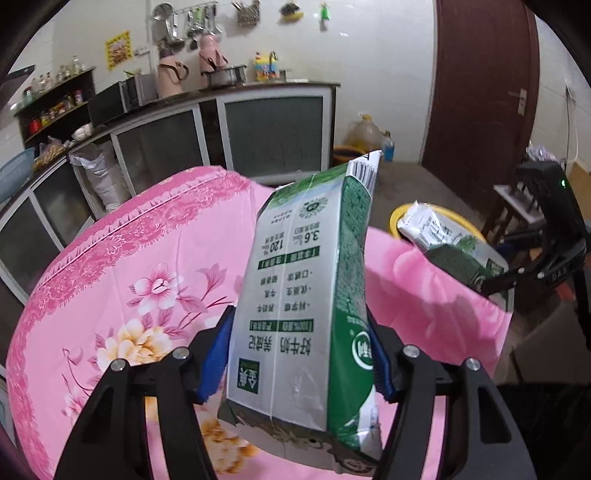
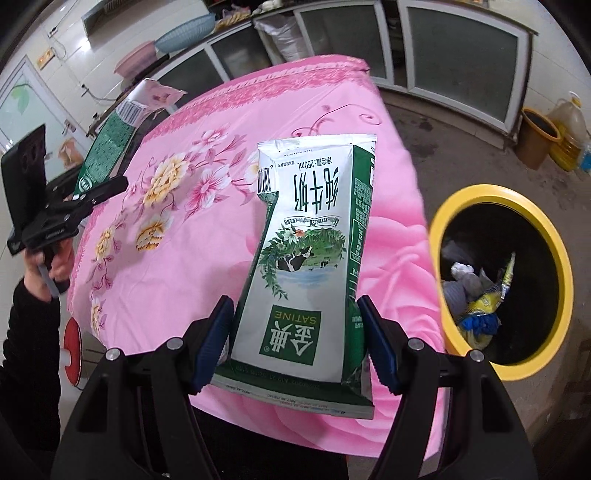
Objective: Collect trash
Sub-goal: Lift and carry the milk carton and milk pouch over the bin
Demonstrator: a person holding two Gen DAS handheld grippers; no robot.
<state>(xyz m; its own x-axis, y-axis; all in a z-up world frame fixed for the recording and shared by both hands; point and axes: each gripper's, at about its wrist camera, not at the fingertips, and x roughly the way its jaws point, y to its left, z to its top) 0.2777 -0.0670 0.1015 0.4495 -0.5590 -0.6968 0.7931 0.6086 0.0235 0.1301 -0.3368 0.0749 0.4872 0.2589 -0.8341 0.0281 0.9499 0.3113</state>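
A home kitchen; counter (image 1: 258,88) over glass-fronted cabinets (image 1: 273,134); hung utensils (image 1: 184,22); thermos flasks (image 1: 170,75); spice shelves (image 1: 55,107)

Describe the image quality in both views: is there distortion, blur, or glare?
Left wrist view: strong fisheye bending of the cabinets, dark vignette corners, carton sharp between the left tongs. Right wrist view: same curved distortion, slight motion blur on the far carton, inside of the yellow bin quite dark; no strong glare.
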